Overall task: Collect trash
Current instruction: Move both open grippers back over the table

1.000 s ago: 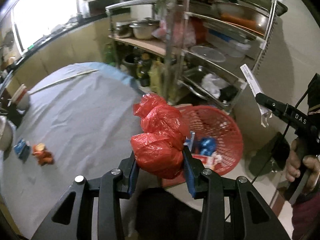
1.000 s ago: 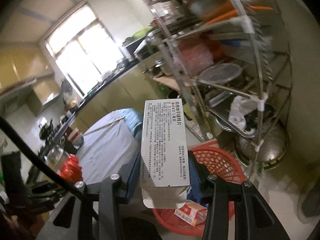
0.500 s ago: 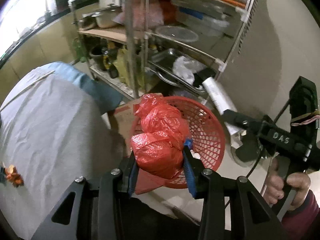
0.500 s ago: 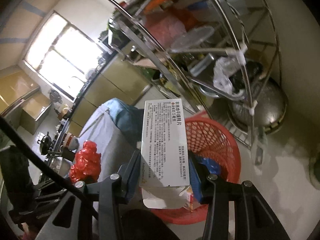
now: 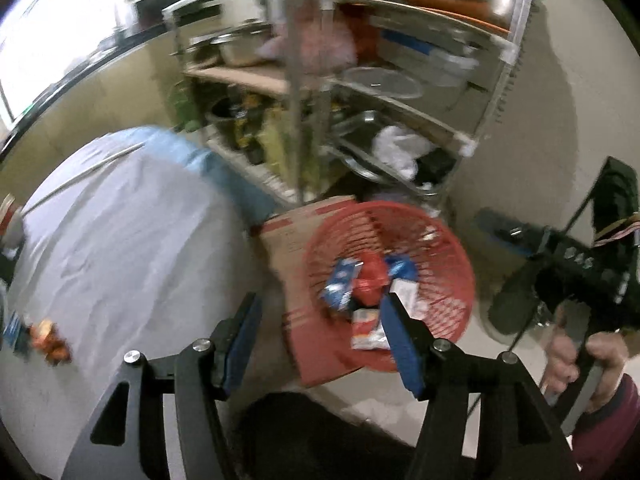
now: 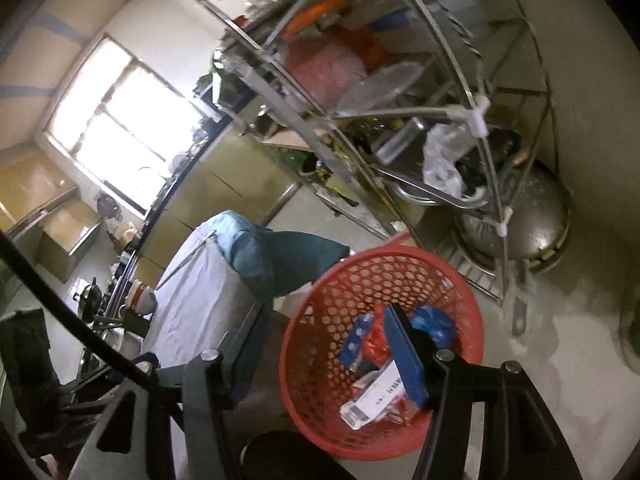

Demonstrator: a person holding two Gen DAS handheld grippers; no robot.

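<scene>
Both tools had their jaws spread wide with nothing between them. The left gripper (image 5: pixel 320 344) hung above one round red plastic mesh basket (image 5: pixel 448 248), which sat on the floor just ahead of and slightly right of its jaws; the right gripper (image 6: pixel 324 354) hung over the same basket (image 6: pixel 320 304), whose bowl filled the space between and beyond its blue pads.

Inside the basket lay the trash. One crumpled red plastic bag (image 5: pixel 370 280) sat in the middle, one flat blue packet (image 5: pixel 340 282) just left of it, and one blue wad (image 6: pixel 434 322) on the far side. One long white carton (image 6: pixel 376 394) with a barcode and small print lay nearest the right jaw; its writing was too blurred to read.

One flattened brown cardboard box (image 5: pixel 296 232) lay under the basket. On the grey-clothed tabletop (image 5: pixel 120 248), left of the left jaws, remained two scraps: one orange wrapper (image 5: pixel 48 338) and one blue piece (image 5: pixel 12 330) at the frame's edge.
</scene>
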